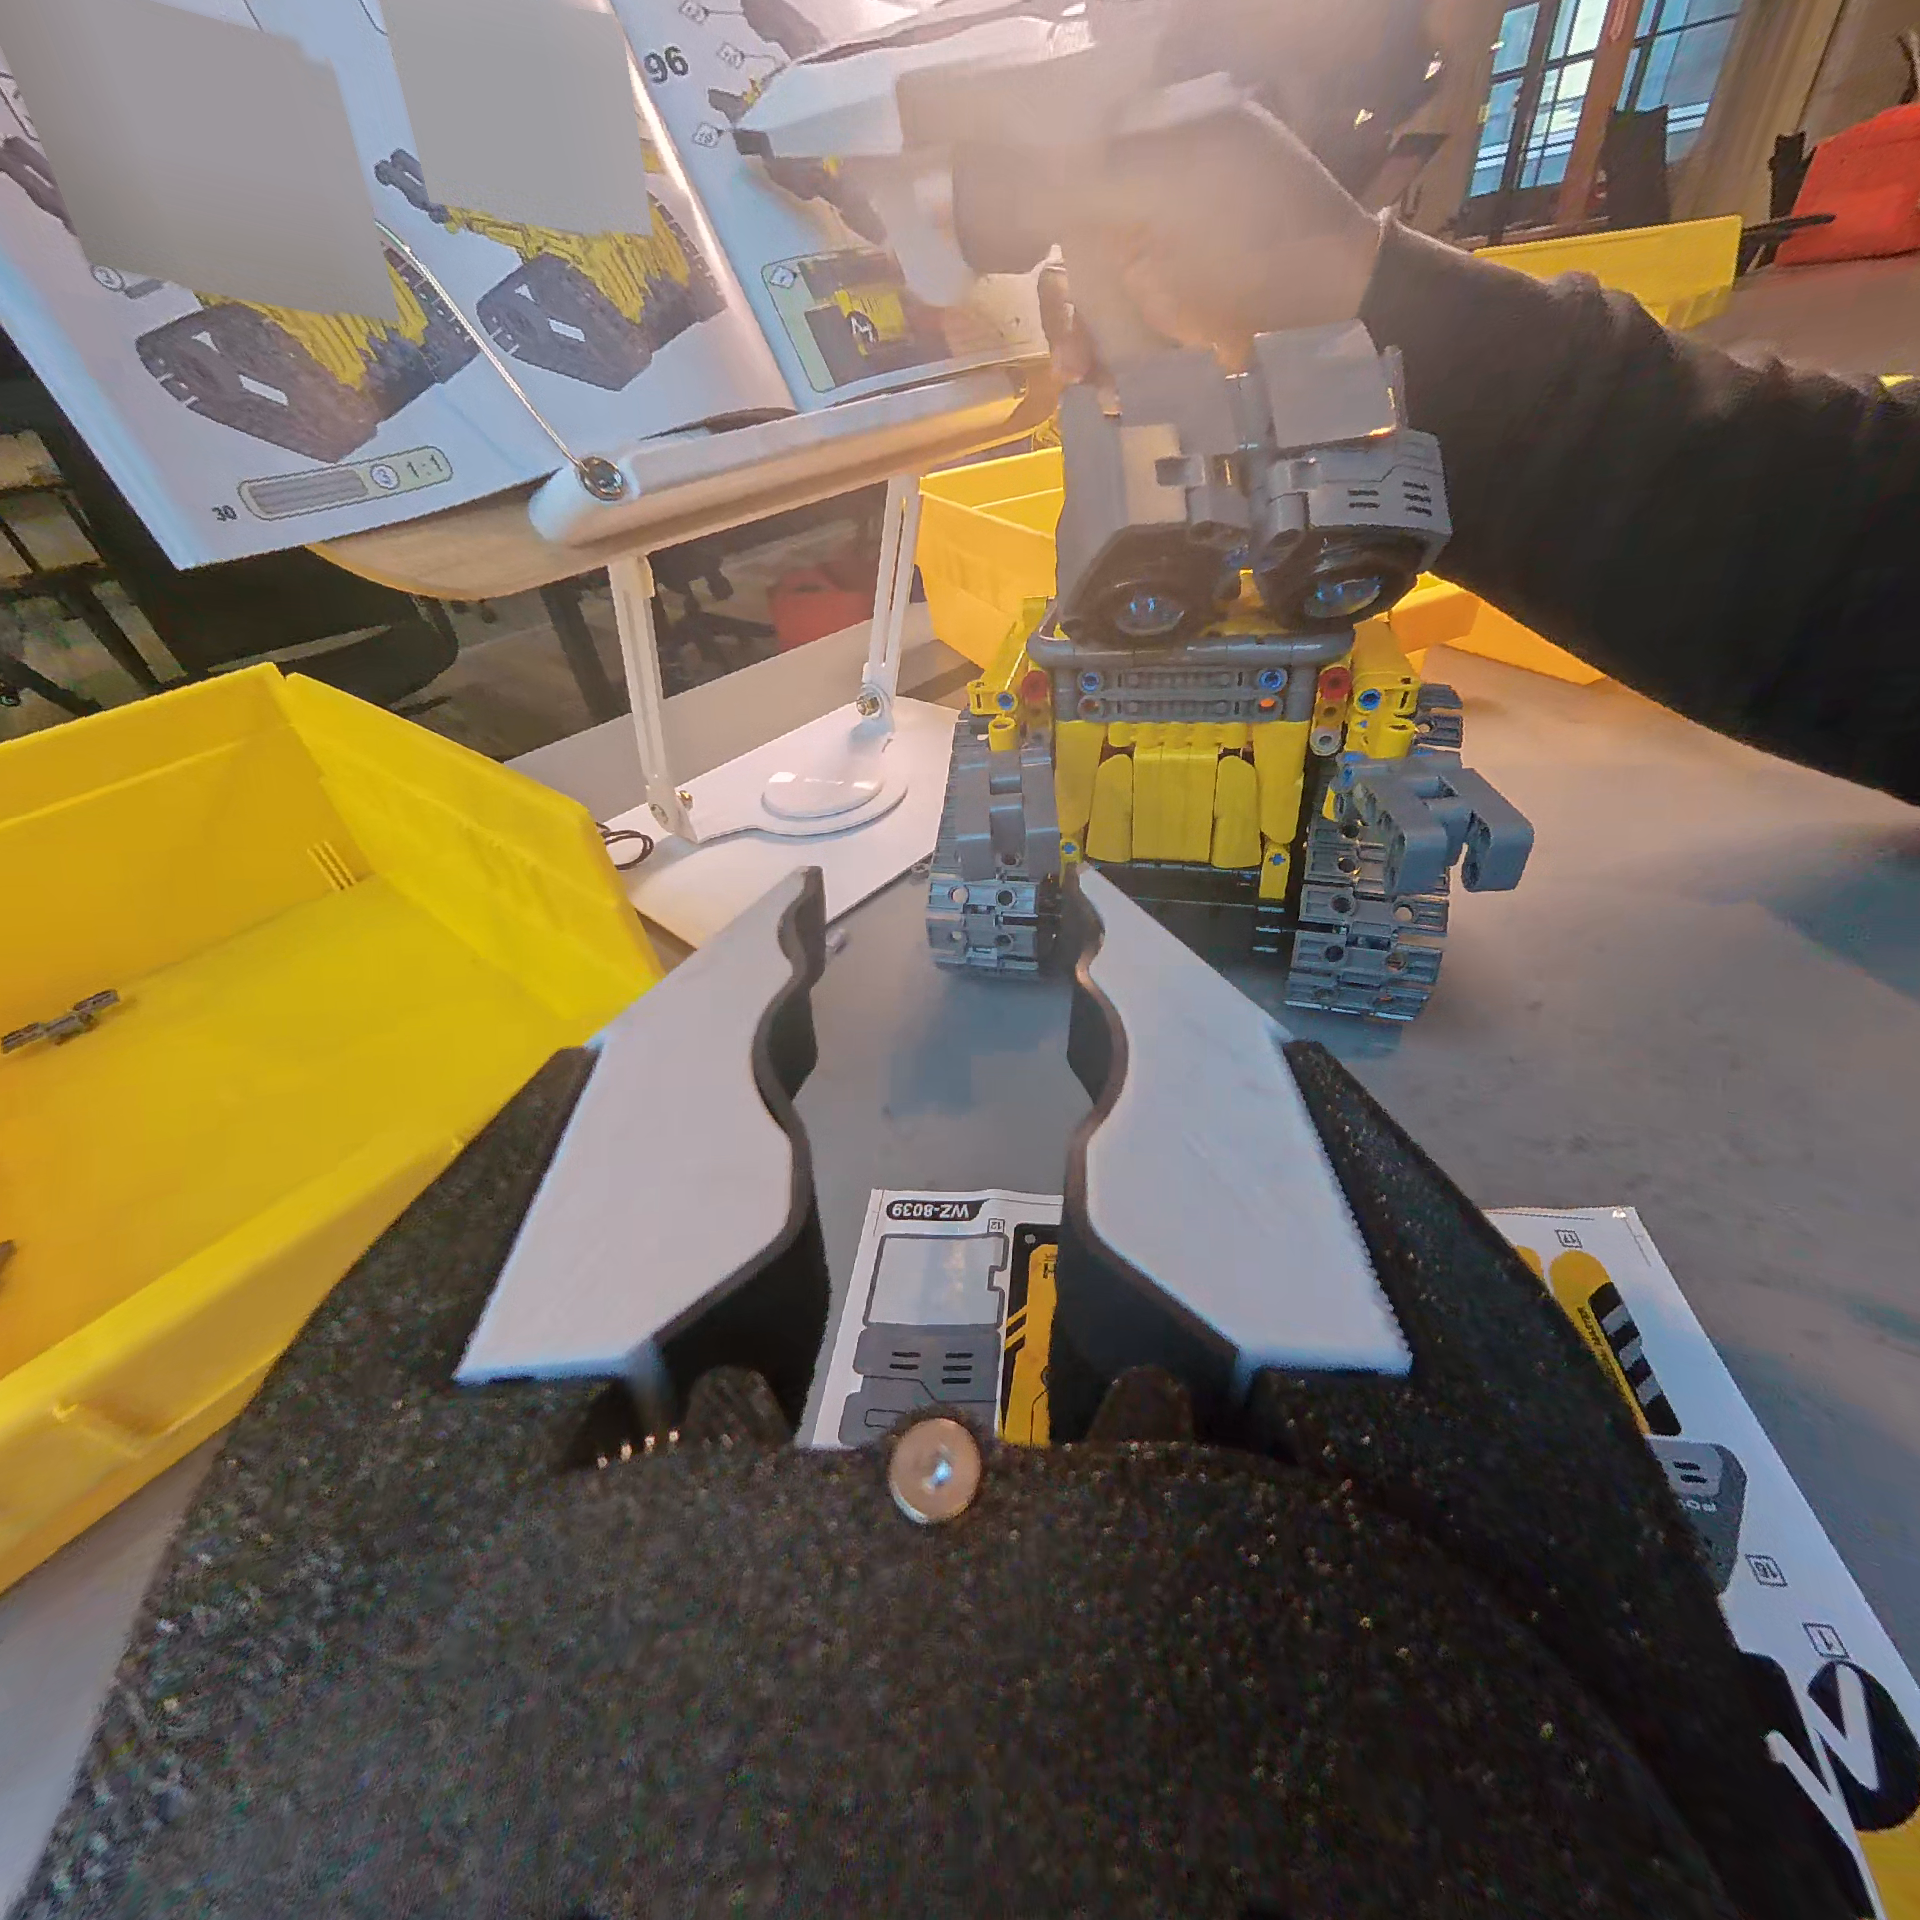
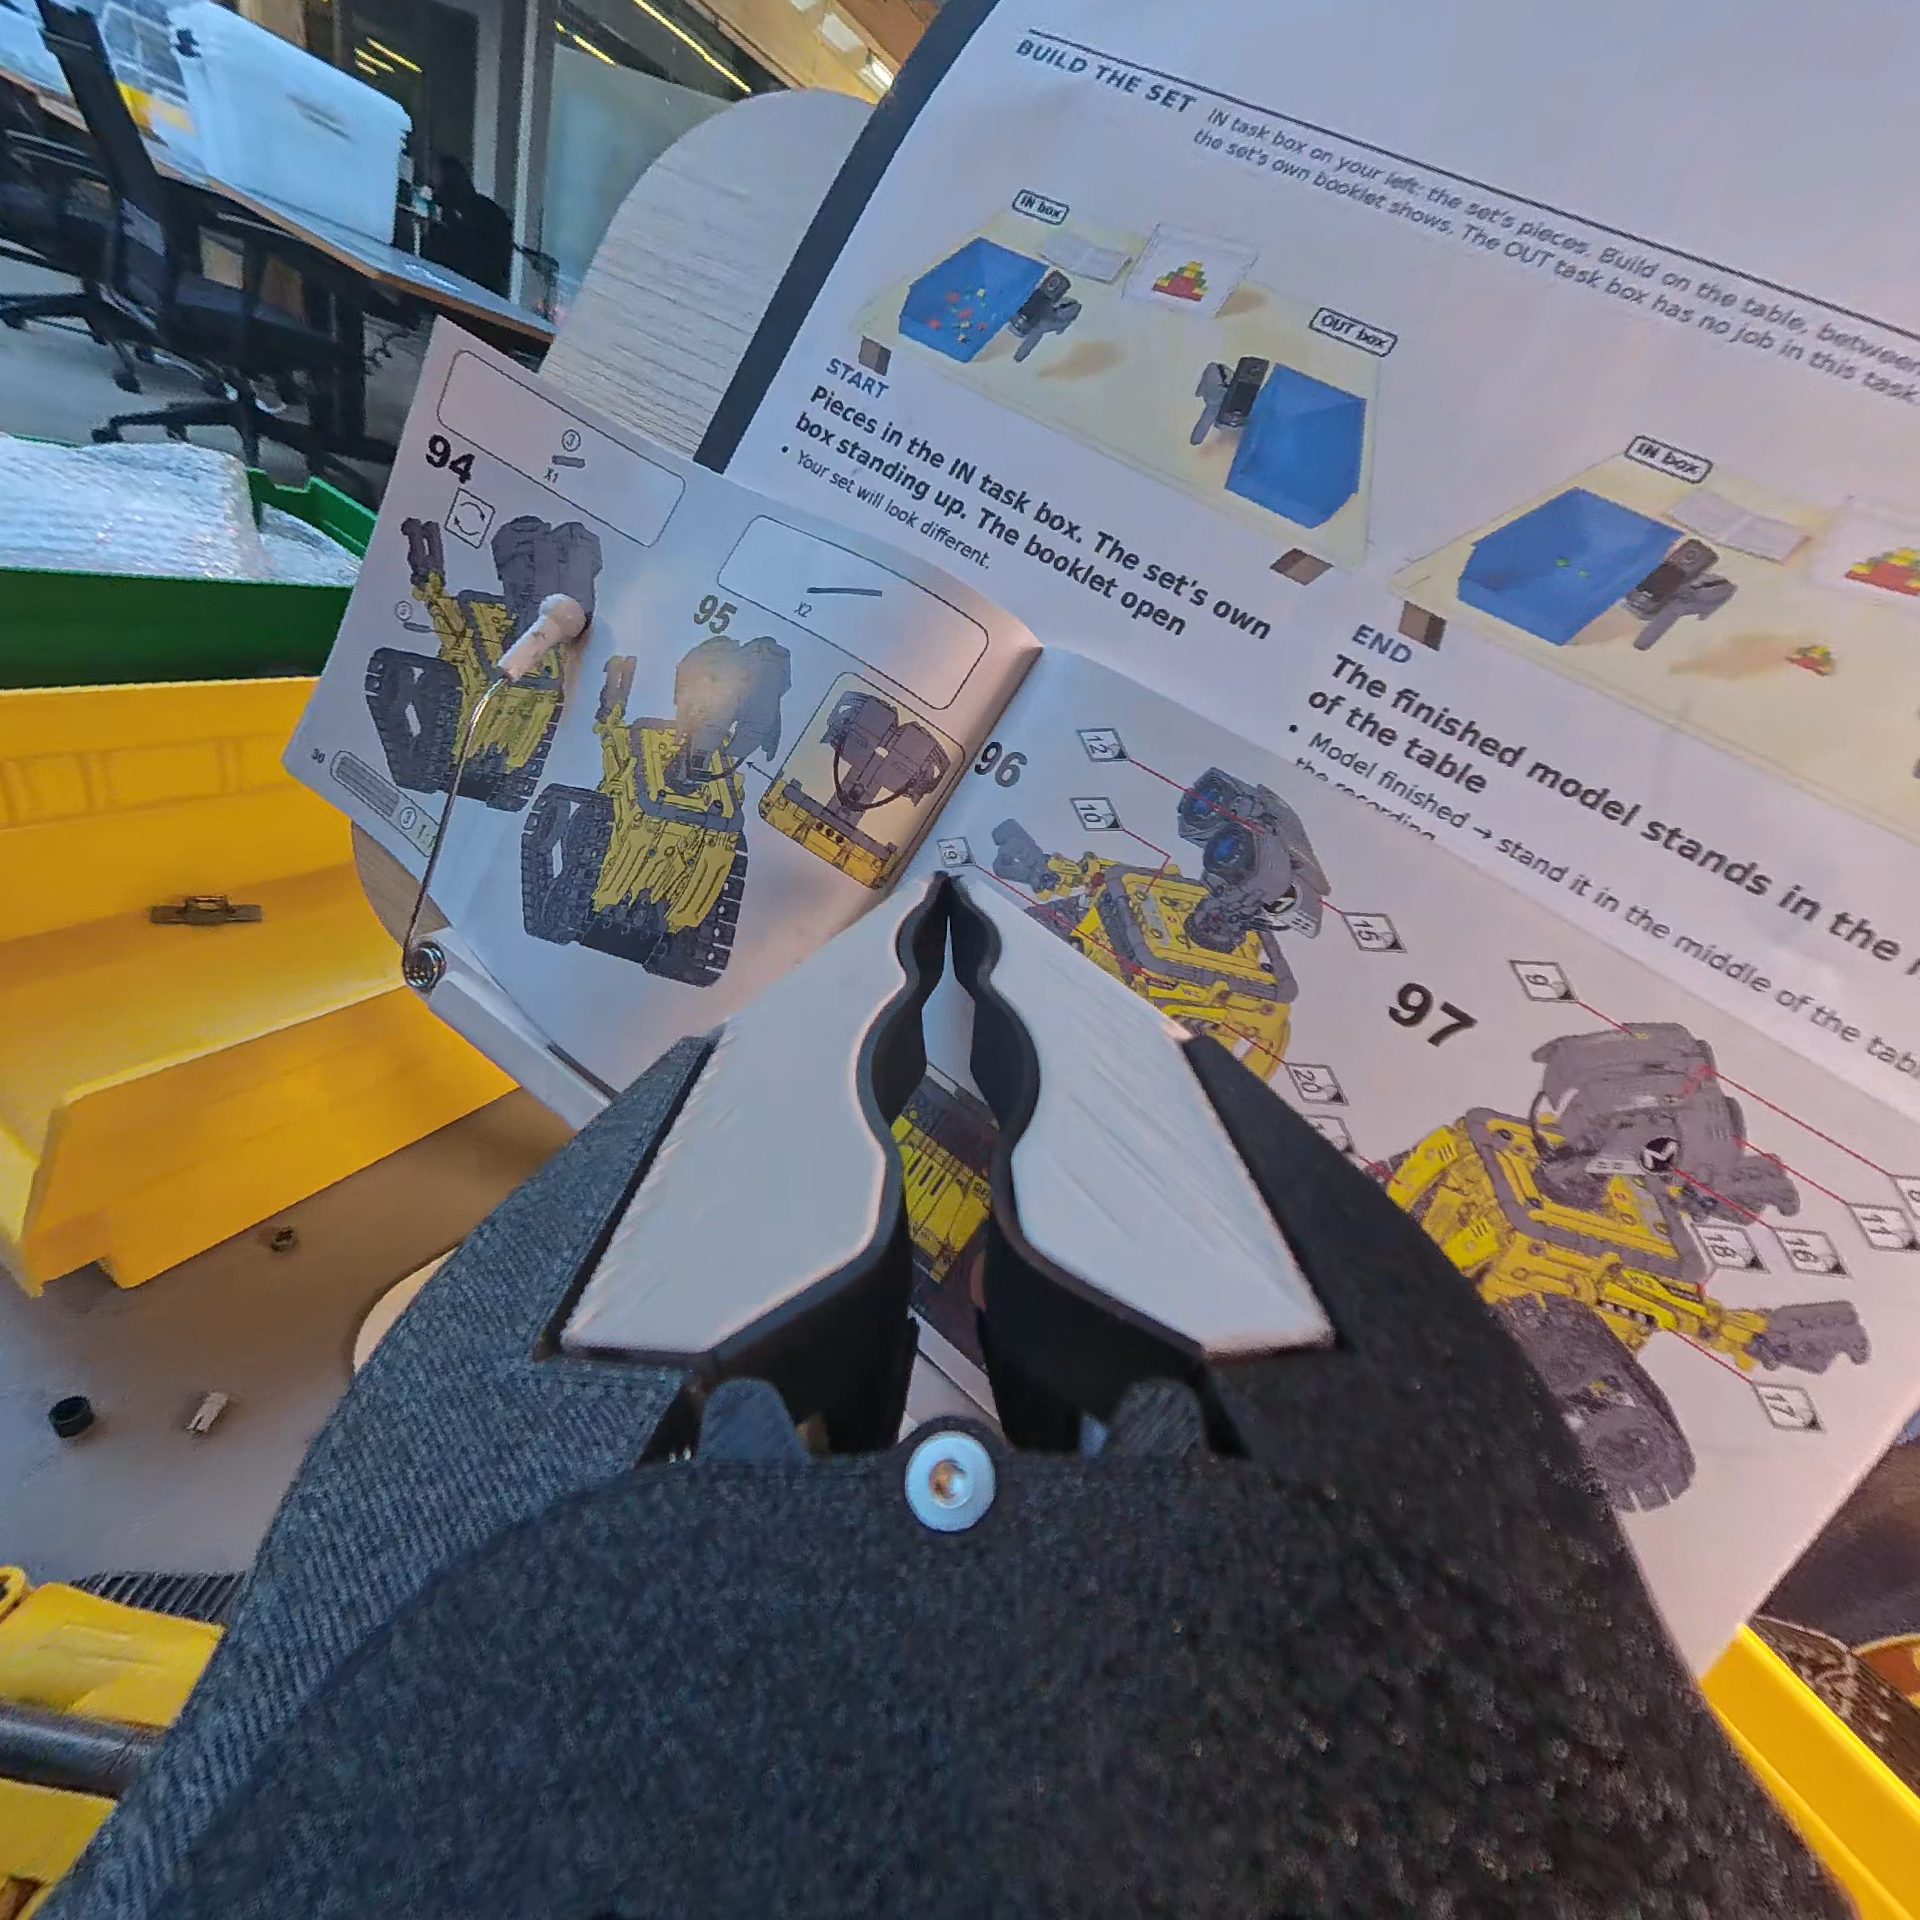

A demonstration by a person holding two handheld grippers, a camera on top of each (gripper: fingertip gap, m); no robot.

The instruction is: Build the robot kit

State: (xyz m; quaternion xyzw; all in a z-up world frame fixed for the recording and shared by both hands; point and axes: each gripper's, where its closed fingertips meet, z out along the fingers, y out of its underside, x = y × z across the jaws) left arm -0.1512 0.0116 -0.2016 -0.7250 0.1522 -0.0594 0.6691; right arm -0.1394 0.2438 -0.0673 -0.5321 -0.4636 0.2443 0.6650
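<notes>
A yellow and grey brick-built tracked robot model (image 1: 1195,779) stands upright on the grey table. My left gripper (image 1: 943,914) is open and empty, low over the table just in front of the model's left track, above a sticker sheet (image 1: 935,1299). My right gripper (image 2: 948,883) is shut, with nothing visible between its tips, and is raised close in front of the open instruction booklet (image 2: 727,748). In the left wrist view the right gripper (image 1: 769,130) appears blurred above the model's head, held by a hand (image 1: 1164,249) in a dark sleeve.
The booklet (image 1: 312,343) rests on a white stand (image 1: 831,790) with a wire page holder (image 2: 457,810). A printed sheet (image 2: 1351,416) sits behind it. A yellow bin (image 1: 208,935) holds a small grey piece (image 2: 205,912). A black ring (image 2: 71,1415) and a pin (image 2: 208,1411) lie on the table. The tips of one gripper are about 25 centimetres away from the tips of the other. The right gripper is farther from the pin (image 2: 208,1411), some 30 centimetres, than the left, some 15 centimetres.
</notes>
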